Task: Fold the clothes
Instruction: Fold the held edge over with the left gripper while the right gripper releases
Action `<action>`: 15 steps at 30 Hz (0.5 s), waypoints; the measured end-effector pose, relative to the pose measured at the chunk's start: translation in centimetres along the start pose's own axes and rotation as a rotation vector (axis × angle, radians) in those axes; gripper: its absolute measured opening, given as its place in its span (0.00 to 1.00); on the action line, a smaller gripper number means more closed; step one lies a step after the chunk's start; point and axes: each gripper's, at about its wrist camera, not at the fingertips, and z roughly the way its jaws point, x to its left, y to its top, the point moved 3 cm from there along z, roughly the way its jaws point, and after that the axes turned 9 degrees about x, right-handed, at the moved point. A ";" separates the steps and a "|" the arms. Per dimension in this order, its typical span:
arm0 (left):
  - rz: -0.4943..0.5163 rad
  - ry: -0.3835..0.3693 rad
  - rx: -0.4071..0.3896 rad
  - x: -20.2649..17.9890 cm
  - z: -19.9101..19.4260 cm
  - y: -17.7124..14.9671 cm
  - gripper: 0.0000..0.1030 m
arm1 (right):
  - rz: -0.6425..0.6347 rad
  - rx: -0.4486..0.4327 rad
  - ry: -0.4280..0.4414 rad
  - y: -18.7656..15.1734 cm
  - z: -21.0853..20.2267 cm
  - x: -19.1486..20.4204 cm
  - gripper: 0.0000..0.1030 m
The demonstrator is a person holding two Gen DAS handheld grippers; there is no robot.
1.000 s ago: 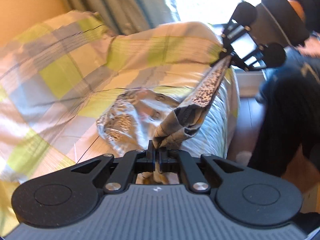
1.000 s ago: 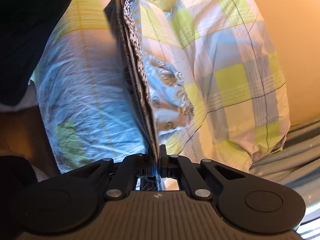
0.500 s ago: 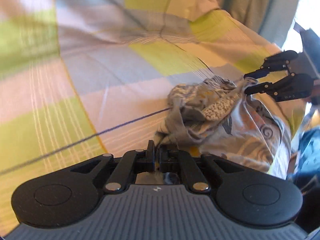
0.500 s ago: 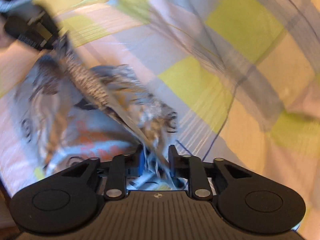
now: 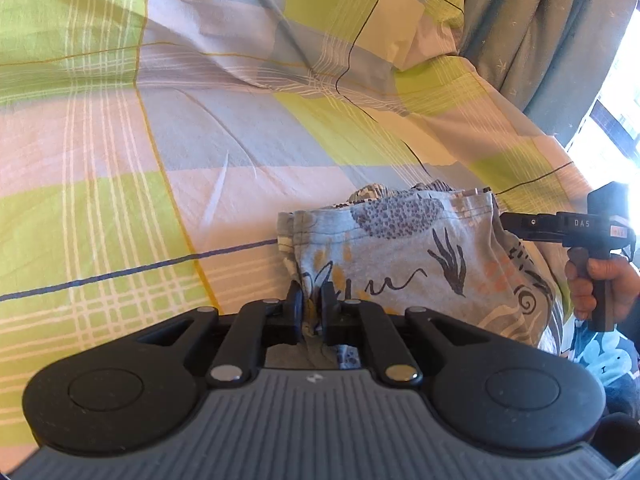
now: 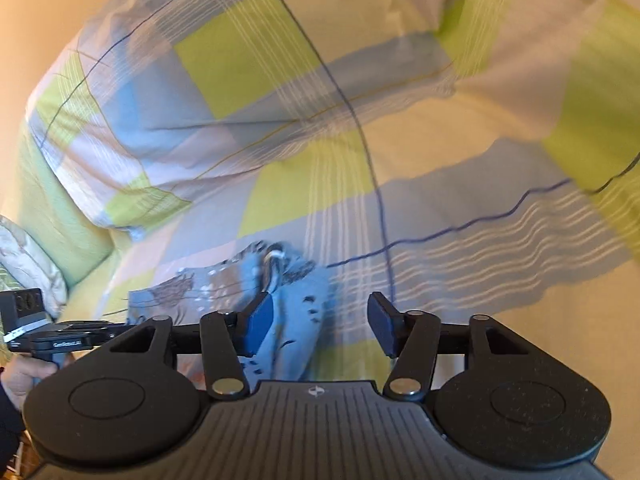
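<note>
Now the left gripper has its fingers clamped on the near edge of the patterned grey garment, which lies flat on the checked bedsheet. Beside the garment's far side, the right gripper holds its fingers wide apart, with cloth lying loose between them.

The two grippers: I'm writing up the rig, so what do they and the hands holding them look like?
Both are matte black with a ribbed grey body, round side discs and silver pivot bolts. The right gripper has blue finger pads; the left gripper has black fingers. Seen side-on, the right one bears white "DAS" lettering above a pistol grip in a bare hand.
</note>
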 end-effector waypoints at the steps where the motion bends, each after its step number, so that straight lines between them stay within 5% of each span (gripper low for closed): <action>1: -0.001 0.001 -0.002 0.0 0.0 0.0 0.05 | 0.007 0.002 0.021 0.0 0.5 0.1 0.58; 4: -0.003 0.001 -0.013 -0.1 0.0 -0.1 0.05 | -0.002 -0.007 0.064 0.5 1.7 0.8 0.58; 9: -0.035 -0.010 -0.028 0.5 -0.2 -0.4 0.05 | -0.143 0.005 0.008 -0.1 2.6 3.6 0.57; 12: -0.052 0.003 -0.032 0.8 -0.3 -0.5 0.06 | -0.108 -0.003 0.013 -0.7 2.4 3.4 0.57; 15: -0.026 0.035 -0.029 0.5 -0.5 -0.5 0.05 | -0.044 -0.027 -0.090 -1.2 2.0 1.9 0.56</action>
